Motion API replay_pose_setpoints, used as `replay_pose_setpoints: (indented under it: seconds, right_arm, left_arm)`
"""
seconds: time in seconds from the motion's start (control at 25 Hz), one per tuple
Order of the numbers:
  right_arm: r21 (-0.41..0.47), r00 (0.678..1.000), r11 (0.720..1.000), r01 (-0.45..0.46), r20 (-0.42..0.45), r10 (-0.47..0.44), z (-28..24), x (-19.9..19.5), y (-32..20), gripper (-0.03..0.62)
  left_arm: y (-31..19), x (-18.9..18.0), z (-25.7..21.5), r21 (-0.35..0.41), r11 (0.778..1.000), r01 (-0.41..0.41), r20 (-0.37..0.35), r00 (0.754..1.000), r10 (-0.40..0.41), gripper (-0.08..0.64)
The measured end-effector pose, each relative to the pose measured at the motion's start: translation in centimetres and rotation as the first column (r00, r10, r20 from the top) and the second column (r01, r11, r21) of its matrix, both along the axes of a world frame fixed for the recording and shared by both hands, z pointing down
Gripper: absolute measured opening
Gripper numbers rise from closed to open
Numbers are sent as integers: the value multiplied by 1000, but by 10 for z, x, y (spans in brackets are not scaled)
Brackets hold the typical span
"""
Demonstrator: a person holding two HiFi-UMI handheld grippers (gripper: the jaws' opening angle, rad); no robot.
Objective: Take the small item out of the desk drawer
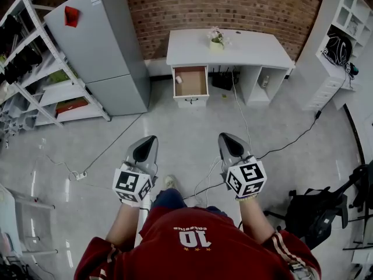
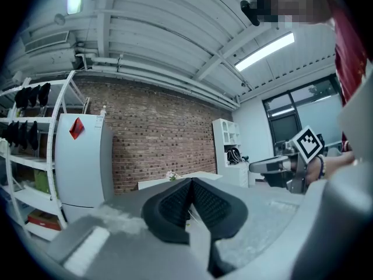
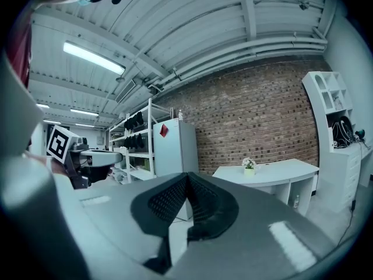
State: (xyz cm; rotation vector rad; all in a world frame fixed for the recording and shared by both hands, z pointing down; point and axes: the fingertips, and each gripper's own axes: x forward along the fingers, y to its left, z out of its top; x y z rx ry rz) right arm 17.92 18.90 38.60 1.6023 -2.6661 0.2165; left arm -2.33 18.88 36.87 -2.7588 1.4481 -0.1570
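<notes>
Glossy grey floor (image 1: 175,127) runs up to a brick wall (image 1: 233,4), and low over it, in front of a person in a red shirt (image 1: 192,241), two tools are held side by side. On the left gripper (image 1: 147,147) the ribbed pads are pressed together with nothing between them, and the right gripper (image 1: 232,144) is the same, pads meeting and empty (each gripper view catches the other tool off to its side, a marker cube (image 2: 308,144) on it). Both point toward a white desk (image 1: 256,54) against the wall, well apart from the jaws. Its drawer (image 1: 197,86) is pulled out at the desk's left end as the head view shows it, wooden bottom bare. The small item (image 1: 179,79), a pale thing too small to identify, perhaps a little cylinder, lies at the drawer's left side. A small potted plant (image 1: 217,39) stands on the desktop. Left of the desk is a grey fridge (image 1: 96,39) with a red tag (image 1: 71,15), and beyond it white shelving (image 1: 41,63). To the right stands a white cabinet (image 1: 341,34) with open compartments. A black cable (image 1: 291,139) trails over the floor, and a black chair (image 1: 315,212) sits near the person's right side.
</notes>
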Motion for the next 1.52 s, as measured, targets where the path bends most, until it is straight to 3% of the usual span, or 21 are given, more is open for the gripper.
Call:
replay_pose_setpoints:
  seconds: [0.28, 0.64, 0.8, 1.04, 1.52]
  right_arm:
    - [-30, 1000, 999, 18, -19, -19, 5, -24, -43, 0]
    - [-36, 999, 999, 12, -46, -14, 6, -52, -130, 0]
    - [-35, 998, 999, 23, -49, -25, -4, -73, -164, 0]
    - [-29, 998, 1000, 9, -59, -11, -17, -93, -206, 0]
    - [0, 997, 999, -50, -62, 50, -30, -130, -279, 0]
  left_arm:
    - [-44, -26, 10, -38, 999, 15, -29, 999, -16, 3]
    - [-138, -52, 14, -41, 999, -4, -50, 999, 2, 3]
    - [-179, -58, 1, -28, 999, -36, -60, 998, 34, 3]
    - [-225, -64, -12, 8, 994, -106, -19, 994, 107, 3]
    - [-301, -89, -20, 27, 982, -186, -85, 979, 188, 3]
